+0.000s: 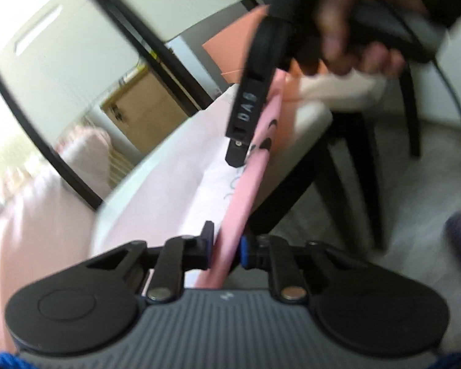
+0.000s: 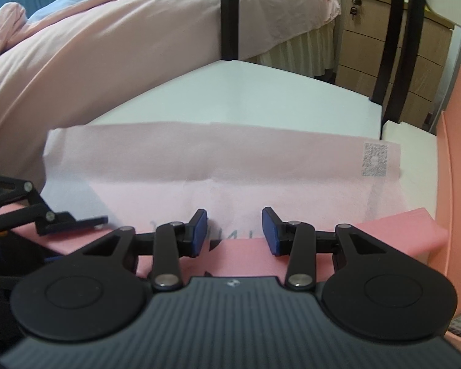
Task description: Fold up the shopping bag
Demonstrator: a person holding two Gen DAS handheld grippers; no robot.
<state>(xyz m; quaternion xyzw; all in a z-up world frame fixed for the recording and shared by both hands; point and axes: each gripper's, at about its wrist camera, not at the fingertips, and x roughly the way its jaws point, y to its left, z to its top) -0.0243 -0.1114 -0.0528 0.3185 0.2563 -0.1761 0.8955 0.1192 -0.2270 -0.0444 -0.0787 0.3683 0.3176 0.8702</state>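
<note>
Pinching bag (image 1: 230,230) edge: left claw (image 1: 226,249) | right claw (image 2: 233,230) gaping above bag

The shopping bag (image 2: 224,166) is pale pink paper, lying flattened across the white seat of a chair (image 2: 236,92) beside a bed. Its far portion lies flat, with a crease running across its width and a small grey square code printed near the far right corner. The near edge is a deeper pink band, lifted off the seat, with dark lettering partly showing on it. From the left wrist view the bag (image 1: 255,166) appears edge-on as a thin pink strip standing up from the seat, with black print on its side.
</note>
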